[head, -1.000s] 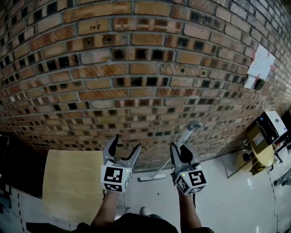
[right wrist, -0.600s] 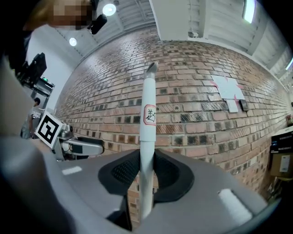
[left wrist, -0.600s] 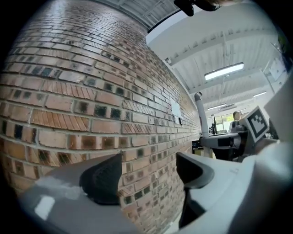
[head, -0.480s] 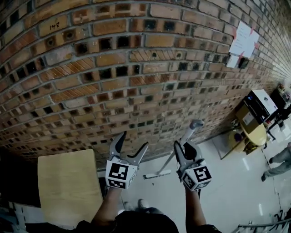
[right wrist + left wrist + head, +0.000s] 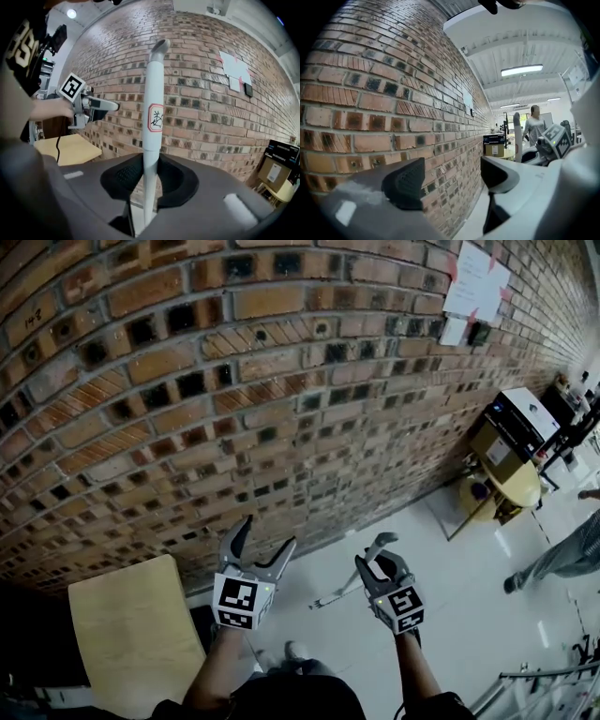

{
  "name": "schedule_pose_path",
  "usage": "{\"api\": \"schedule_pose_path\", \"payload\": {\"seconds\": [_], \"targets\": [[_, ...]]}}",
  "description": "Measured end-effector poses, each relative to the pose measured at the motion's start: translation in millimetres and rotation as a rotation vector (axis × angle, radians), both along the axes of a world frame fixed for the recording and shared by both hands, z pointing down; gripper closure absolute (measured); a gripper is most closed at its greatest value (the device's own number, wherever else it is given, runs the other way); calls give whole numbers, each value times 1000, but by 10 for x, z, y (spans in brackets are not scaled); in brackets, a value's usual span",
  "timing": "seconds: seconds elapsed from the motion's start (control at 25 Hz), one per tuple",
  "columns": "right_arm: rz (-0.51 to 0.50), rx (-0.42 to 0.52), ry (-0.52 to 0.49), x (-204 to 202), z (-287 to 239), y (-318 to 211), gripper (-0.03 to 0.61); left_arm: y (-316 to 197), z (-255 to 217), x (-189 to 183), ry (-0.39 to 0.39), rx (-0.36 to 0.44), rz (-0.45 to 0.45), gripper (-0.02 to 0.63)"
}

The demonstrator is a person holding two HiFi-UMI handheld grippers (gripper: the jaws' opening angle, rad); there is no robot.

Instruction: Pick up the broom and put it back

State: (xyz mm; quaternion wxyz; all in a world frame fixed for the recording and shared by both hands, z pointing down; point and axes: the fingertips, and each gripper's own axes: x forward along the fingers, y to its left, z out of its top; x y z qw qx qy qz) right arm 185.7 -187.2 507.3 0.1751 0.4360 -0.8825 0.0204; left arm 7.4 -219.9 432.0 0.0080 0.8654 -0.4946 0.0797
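The broom (image 5: 349,583) has a white handle (image 5: 153,117) with a red-edged label and a grey cap on top. Its head rests on the pale floor near the foot of the brick wall (image 5: 234,399). My right gripper (image 5: 383,564) is shut on the handle, whose tube runs up between the black pads (image 5: 123,176). My left gripper (image 5: 266,534) stands open to its left with nothing between its fingers (image 5: 406,182); only the wall lies beyond them. The handle (image 5: 516,137) also shows in the left gripper view, at the right.
A light wooden tabletop (image 5: 131,634) lies at the lower left. A round yellow table (image 5: 511,486) with a cardboard box and a black-and-white box (image 5: 517,416) stands at the right. Papers (image 5: 473,282) hang on the wall. A person (image 5: 561,557) walks at the far right.
My right gripper has sunk with the broom, and the handle now leans lower and flatter. The left gripper came down a little, still open. The view has swung along the wall.
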Motion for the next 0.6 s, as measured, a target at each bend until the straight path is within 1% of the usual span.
{"api": "schedule_pose_path", "payload": {"seconds": [0.12,0.28,0.48,0.6], "targets": [[31,-69,37,169,443,-68,486,-98,180,81,-6,-26,20,238],[72,-139,36,294,969,-170,488,-204,471,132,-13,-98,27,249],[77,-213,28,246,1528,-353,488,-362,795,111,-12,-166,6,249],[61,-259,45,131,1854,-468,488,-413,951,49,-17,-180,-10,249]]}}
